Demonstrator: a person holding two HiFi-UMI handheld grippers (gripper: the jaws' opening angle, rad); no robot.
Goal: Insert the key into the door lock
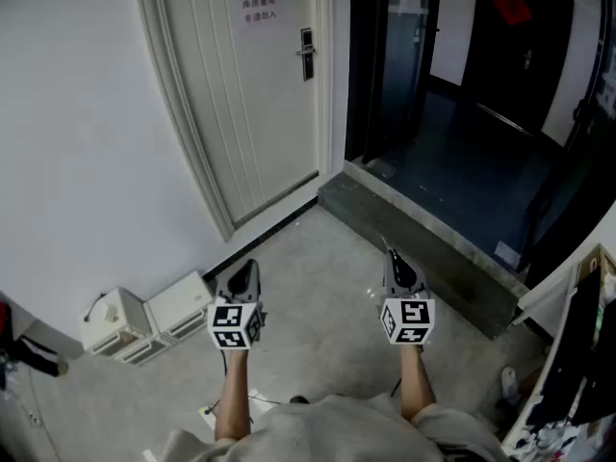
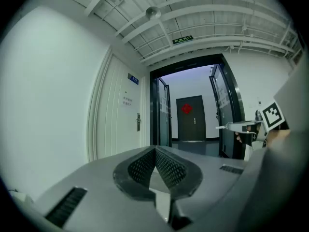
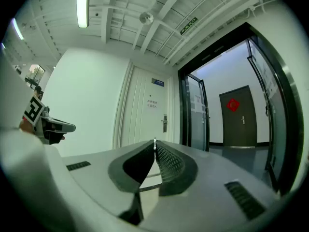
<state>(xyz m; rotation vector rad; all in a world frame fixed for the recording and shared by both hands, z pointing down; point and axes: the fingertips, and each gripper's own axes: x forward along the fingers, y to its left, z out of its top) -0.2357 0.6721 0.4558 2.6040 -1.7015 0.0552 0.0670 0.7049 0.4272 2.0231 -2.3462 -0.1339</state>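
The white door (image 1: 255,94) stands ahead at the left, and its dark lock plate with handle (image 1: 307,53) is on the door's right edge. The lock also shows far off, as the lock (image 2: 138,122) in the left gripper view and the lock (image 3: 164,123) in the right gripper view. My right gripper (image 1: 393,258) is held level, well short of the door. It is shut on a small silvery key (image 3: 154,142) whose tip pokes out between the pads. My left gripper (image 1: 246,275) is level beside it, its jaws (image 2: 155,150) meeting with nothing between them.
Two white boxes (image 1: 144,320) sit on the floor against the left wall. A grey stone step (image 1: 423,248) leads into a dark glazed entrance, with a dark door bearing a red ornament (image 3: 233,105) beyond. Clutter (image 1: 577,373) stands at the right edge.
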